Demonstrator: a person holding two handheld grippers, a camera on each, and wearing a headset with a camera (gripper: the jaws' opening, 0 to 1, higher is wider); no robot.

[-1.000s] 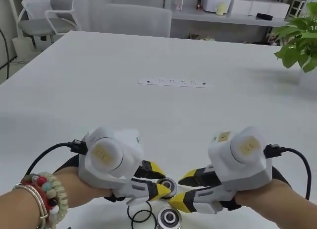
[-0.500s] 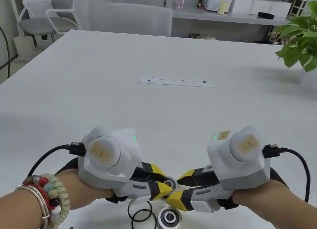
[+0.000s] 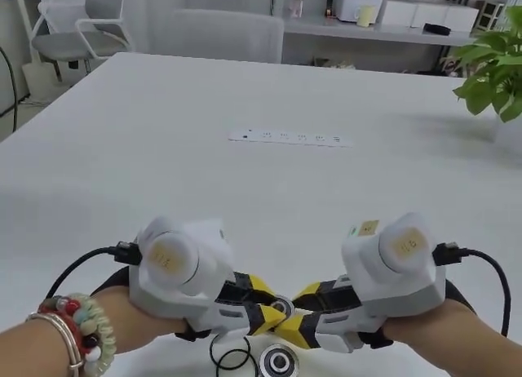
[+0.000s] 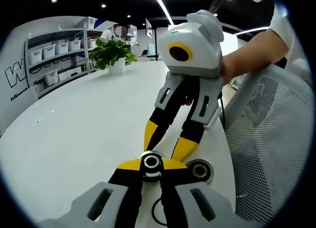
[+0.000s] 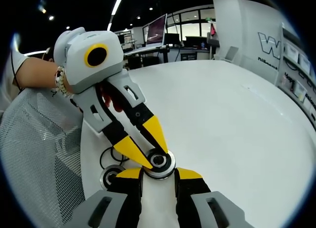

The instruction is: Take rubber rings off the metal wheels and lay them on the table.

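My left tongs (image 4: 151, 165) are clenching one metal wheel (image 5: 159, 161) just above the worktop (image 3: 269, 189). Over the last second my right tongs (image 5: 160, 174) have been closing in from a little way off, and their tips are now straddling that same wheel, though I cannot tell whether they are biting its rim yet. I am taking that to mean the peel is about to begin on a wheel not yet stripped, while the loose rubber rings (image 3: 232, 352) and a second wheel (image 3: 279, 361) are lying straight on the worktop just below my tongs rather than in any container.
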